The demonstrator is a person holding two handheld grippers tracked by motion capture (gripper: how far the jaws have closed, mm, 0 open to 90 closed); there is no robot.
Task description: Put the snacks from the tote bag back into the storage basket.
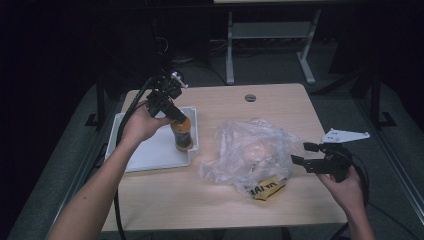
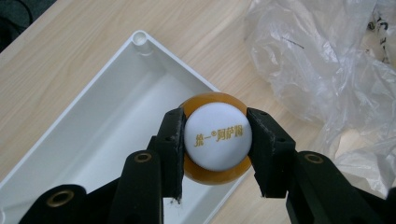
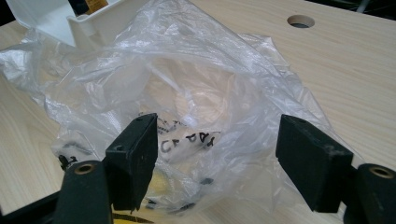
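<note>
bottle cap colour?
White with gold lettering, on the amber bottle; cap is clearest in the left gripper view.

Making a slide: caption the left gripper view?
Left tool grips an orange bottle by its white cap, over a white tray.

Crumpled clear plastic bag [image 1: 250,150] mid-table, yellow label [image 1: 265,189] beneath.

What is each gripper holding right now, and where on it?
The left gripper clamps the orange bottle by its white cap, over the white tray. The right gripper is open, holding nothing, by the plastic bag.
</note>
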